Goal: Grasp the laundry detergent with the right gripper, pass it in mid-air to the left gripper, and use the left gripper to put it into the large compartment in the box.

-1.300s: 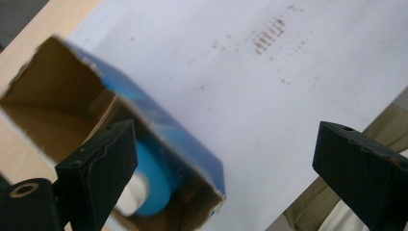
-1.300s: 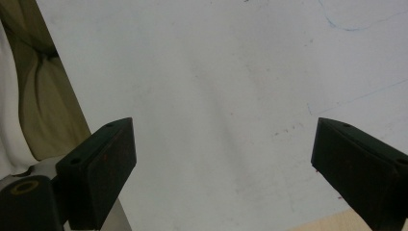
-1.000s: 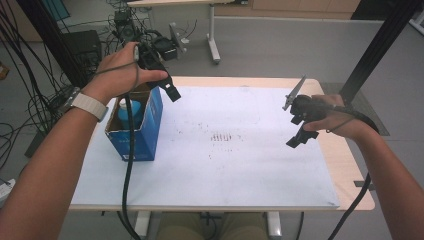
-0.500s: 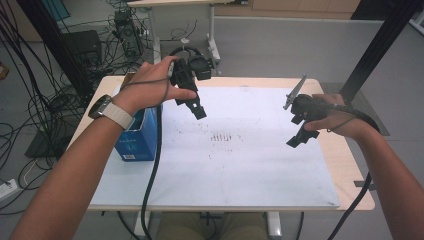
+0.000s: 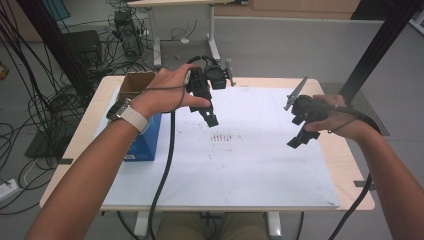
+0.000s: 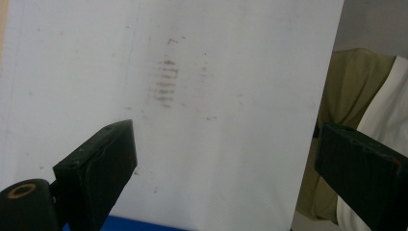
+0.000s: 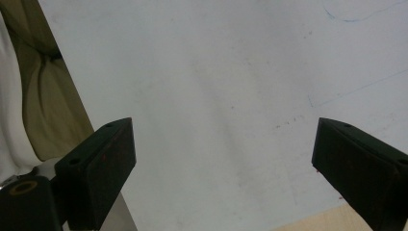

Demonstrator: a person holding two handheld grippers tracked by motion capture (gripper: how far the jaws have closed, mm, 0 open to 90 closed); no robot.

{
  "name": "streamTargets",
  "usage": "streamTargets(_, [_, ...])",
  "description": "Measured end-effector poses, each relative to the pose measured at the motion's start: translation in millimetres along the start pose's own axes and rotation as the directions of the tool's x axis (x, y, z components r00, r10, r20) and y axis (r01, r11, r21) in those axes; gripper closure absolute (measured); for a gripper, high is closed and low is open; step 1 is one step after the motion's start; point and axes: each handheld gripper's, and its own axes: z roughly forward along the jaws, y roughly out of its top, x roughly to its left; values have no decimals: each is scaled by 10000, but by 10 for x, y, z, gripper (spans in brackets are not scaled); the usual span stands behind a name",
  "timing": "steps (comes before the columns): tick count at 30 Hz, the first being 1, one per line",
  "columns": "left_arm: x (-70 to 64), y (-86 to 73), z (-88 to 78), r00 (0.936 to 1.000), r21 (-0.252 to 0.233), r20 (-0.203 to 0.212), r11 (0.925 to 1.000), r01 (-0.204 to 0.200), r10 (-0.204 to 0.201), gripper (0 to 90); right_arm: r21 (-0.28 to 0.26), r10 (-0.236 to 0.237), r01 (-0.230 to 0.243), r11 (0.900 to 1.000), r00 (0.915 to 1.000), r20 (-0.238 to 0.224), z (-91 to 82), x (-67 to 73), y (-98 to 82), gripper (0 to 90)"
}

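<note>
The left gripper (image 5: pixel 210 117) has swung from the blue box (image 5: pixel 145 142) over the white sheet (image 5: pixel 260 165); both grippers' fingers gape wide, empty.

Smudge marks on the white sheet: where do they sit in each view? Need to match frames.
High view: smudge marks at the middle of the white sheet, just below the left gripper.
Left gripper view: upper centre, above and between the open jaws.
Right gripper view: I cannot pick them out for sure.
Shared landmark: the white sheet.
</note>
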Motion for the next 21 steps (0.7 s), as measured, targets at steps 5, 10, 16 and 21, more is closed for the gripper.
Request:
streamTargets(5, [-5, 20, 53, 9999, -10, 90, 9999, -107, 107, 80, -9, 23, -23, 10000, 10000, 12, 4, -1, -15, 80])
streamTargets(10, [-7, 51, 88, 9996, 53, 39, 9995, -296, 295, 80, -8, 22, -22, 10000, 10000, 18, 10, -3, -22, 80])
streamTargets(16, [-14, 93, 148, 9991, 155, 28, 9990, -415, 415, 80, -24, 62, -62, 10000, 10000, 37, 9, -10, -26, 79])
streamTargets(21, [-20, 118, 226, 9987, 304, 145, 9983, -492, 488, 81, -87, 66, -66, 9999, 10000, 69, 10, -16, -28, 79])
